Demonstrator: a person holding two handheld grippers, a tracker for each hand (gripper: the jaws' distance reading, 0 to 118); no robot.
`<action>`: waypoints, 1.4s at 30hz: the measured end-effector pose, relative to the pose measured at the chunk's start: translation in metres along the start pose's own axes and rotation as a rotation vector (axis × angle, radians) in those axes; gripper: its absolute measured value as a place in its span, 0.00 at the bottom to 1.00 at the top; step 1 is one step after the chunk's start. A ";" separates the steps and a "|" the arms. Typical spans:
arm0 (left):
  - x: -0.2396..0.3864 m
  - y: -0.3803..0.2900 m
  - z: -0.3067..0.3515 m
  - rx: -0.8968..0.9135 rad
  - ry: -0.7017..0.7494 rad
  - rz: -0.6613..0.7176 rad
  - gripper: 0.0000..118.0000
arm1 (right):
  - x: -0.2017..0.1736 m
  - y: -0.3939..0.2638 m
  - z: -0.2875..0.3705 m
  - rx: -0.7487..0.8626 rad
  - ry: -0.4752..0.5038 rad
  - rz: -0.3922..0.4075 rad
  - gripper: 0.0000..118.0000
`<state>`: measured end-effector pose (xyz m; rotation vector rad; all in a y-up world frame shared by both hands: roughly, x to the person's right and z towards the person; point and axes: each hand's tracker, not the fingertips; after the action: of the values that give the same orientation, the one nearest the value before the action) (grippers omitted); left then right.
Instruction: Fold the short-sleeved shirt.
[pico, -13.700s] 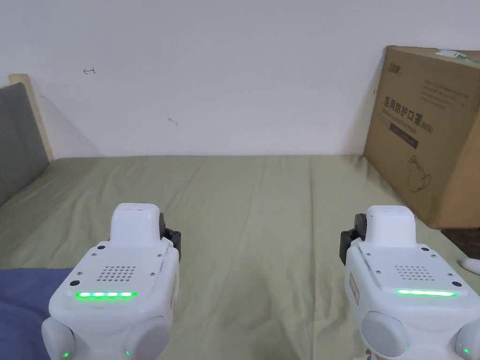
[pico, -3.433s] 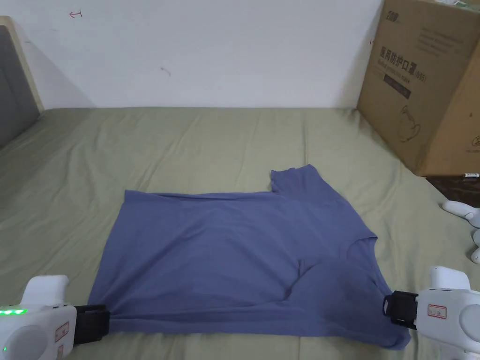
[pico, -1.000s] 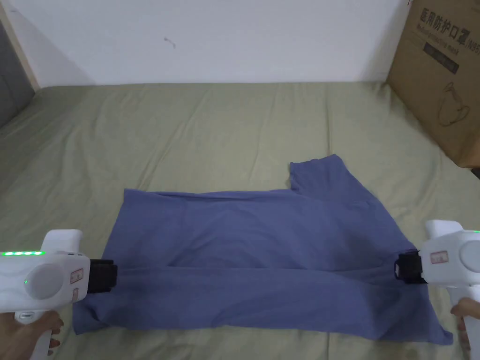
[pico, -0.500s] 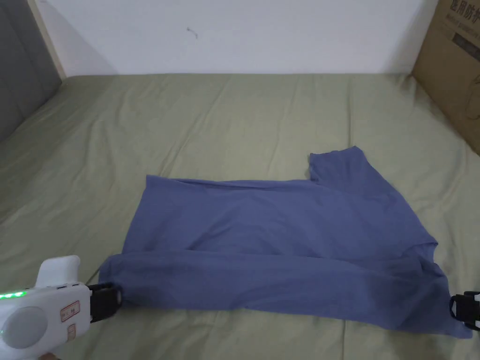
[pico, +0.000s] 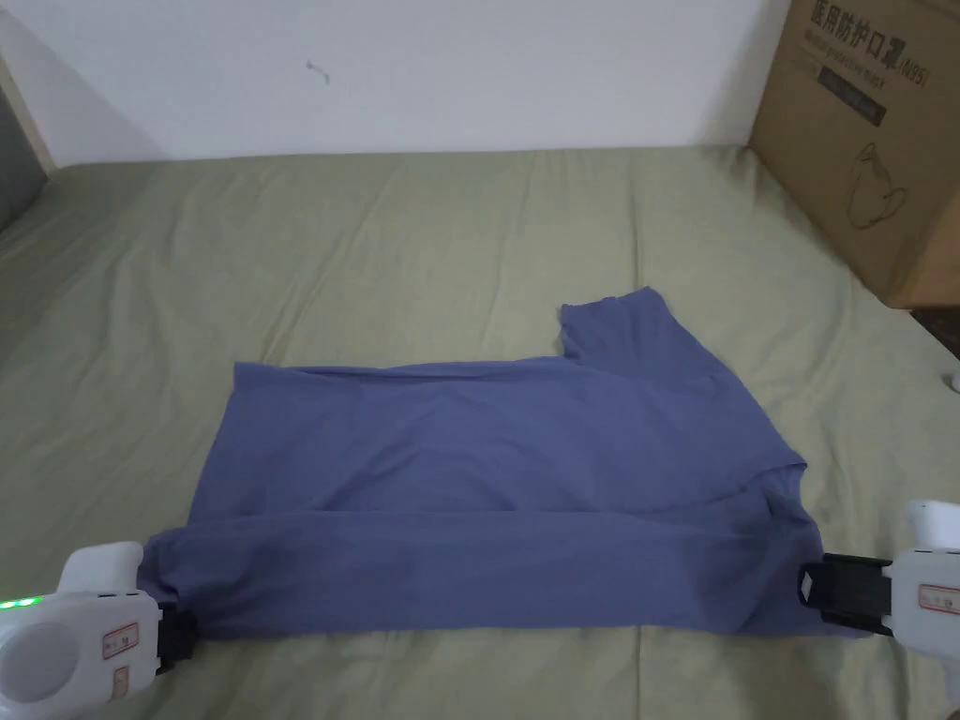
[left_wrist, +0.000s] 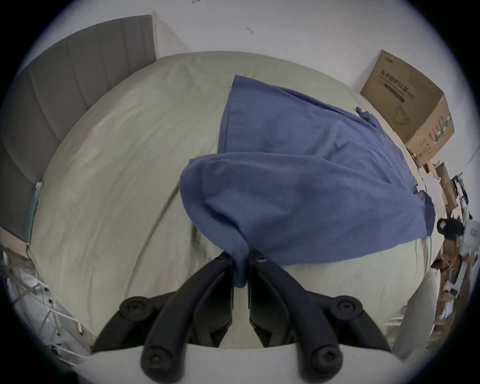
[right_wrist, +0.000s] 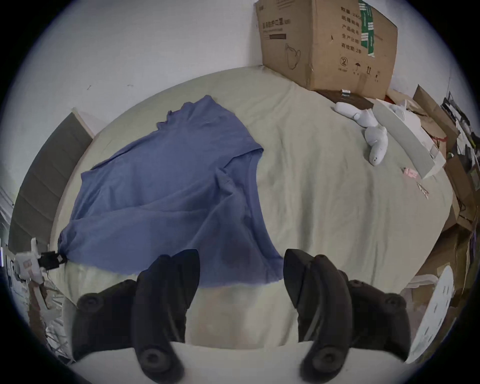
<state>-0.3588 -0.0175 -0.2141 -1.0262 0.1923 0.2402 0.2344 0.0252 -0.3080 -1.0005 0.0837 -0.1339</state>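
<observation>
The blue short-sleeved shirt (pico: 487, 450) lies sideways on the bed, its near strip folded over the body and one sleeve (pico: 628, 328) pointing to the far side. My left gripper (pico: 178, 636) is at the shirt's near left corner. In the left gripper view it (left_wrist: 240, 262) is shut on a bunched bit of the shirt (left_wrist: 298, 187). My right gripper (pico: 808, 589) is at the shirt's near right end. In the right gripper view it (right_wrist: 241, 262) is open, with the shirt's edge (right_wrist: 233, 270) lying on the bed between the spread jaws.
The olive bed sheet (pico: 375, 253) stretches to a white wall. A large cardboard box (pico: 872, 141) stands at the far right corner. A white plush toy (right_wrist: 374, 140) lies to the right of the shirt. A grey headboard (left_wrist: 65, 104) bounds the left end.
The near strip, held lifted over the shirt a second ago, now lies folded flat on it. Both grippers have come back toward the near edge. The head camera has shifted.
</observation>
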 end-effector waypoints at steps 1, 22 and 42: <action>0.000 0.000 0.001 0.002 0.005 -0.013 0.08 | 0.002 -0.001 -0.010 0.002 -0.002 -0.008 0.58; -0.008 -0.039 0.051 -0.020 0.019 -0.117 0.04 | 0.019 -0.045 0.040 -0.033 -0.019 -0.003 0.07; -0.018 -0.040 0.084 0.089 -0.081 0.018 0.45 | 0.023 -0.019 0.051 0.025 0.014 0.023 0.26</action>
<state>-0.3609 0.0330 -0.1335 -0.9251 0.1376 0.2866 0.2628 0.0539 -0.2651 -0.9732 0.1057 -0.1208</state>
